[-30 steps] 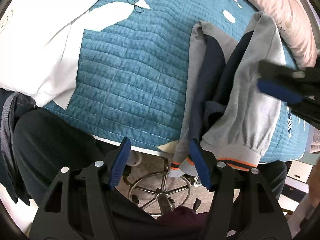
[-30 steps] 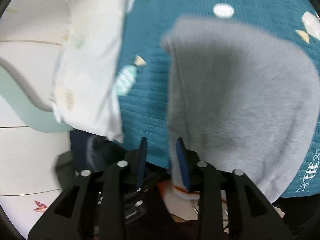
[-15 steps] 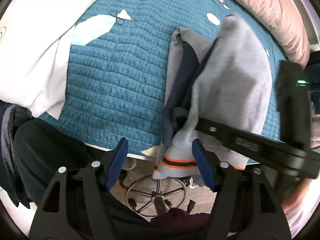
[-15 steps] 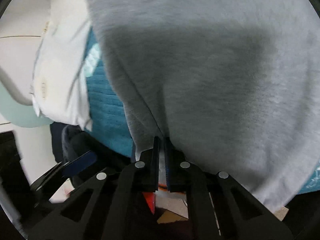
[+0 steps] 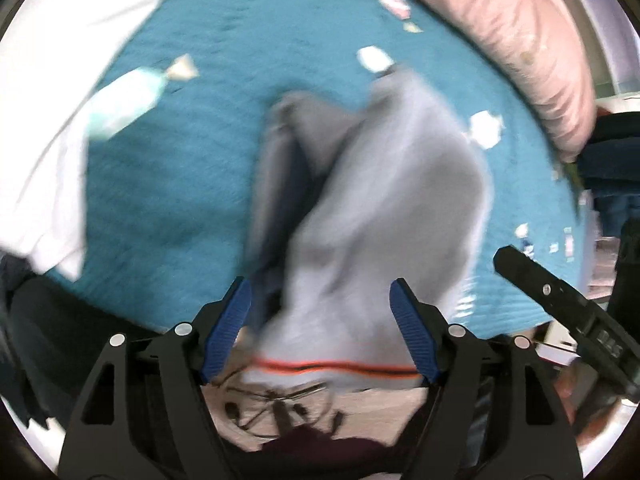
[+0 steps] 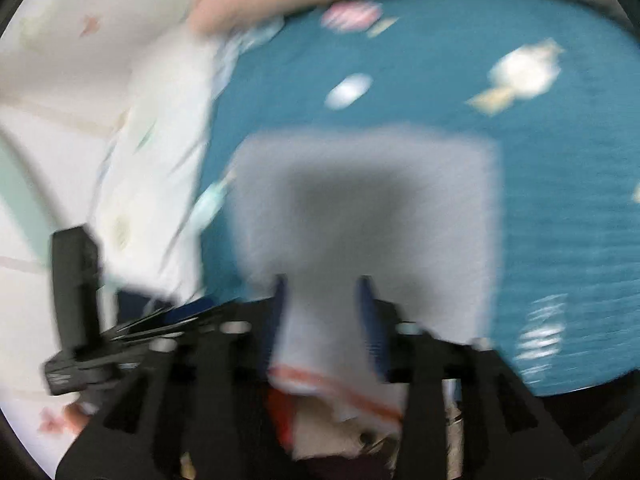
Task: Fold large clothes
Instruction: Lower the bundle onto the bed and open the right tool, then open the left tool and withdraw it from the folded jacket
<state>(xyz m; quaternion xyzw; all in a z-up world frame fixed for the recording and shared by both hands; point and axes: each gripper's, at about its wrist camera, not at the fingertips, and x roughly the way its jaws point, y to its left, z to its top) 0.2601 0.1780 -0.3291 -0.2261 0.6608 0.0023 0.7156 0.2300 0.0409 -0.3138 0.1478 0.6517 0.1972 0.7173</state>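
A grey sweatshirt with dark navy panels and an orange-striped hem lies on the teal quilt, its hem hanging over the near edge. My left gripper is open, its blue fingers on either side of the hem. In the right wrist view the same garment looks folded into a rough rectangle. My right gripper is open with the hem between its fingers. Both views are blurred by motion. The right gripper's body shows at the right of the left wrist view.
A pink pillow lies at the back right of the bed. White bedding covers the left side and shows in the right wrist view. A chair base stands on the floor below the bed edge.
My right gripper, shut on the grey fabric half a second ago, has opened. The sweatshirt now lies more squarely folded. My left gripper moved in toward the hem.
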